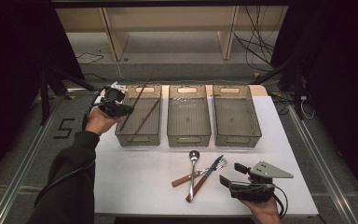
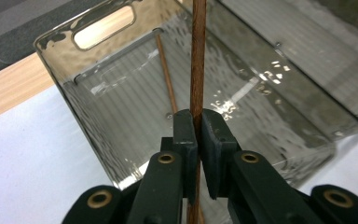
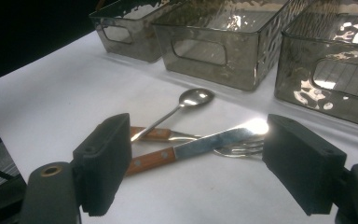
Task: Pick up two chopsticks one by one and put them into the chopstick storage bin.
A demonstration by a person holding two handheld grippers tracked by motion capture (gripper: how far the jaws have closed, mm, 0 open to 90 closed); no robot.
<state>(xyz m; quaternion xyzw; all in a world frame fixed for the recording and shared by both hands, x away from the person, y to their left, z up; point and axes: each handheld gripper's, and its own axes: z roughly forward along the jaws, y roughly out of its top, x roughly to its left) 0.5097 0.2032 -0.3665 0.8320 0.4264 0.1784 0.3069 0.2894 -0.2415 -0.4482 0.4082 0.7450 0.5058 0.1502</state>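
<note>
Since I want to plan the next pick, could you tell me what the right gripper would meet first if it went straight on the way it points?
Probably the wooden-handled steel knife, lying crossed over the fork between the right gripper's open jaws; depth is uncertain.

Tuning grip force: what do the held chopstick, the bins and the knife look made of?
Chopstick in the left gripper: probably wood or bamboo, matte brown with faint grain. Left bin and its two neighbours: likely clear smoked plastic, glossy, rippled highlights, ribbed floor. Knife: shiny metal blade, apparently steel, with a reddish wooden-looking handle carrying pale rivets.
</note>
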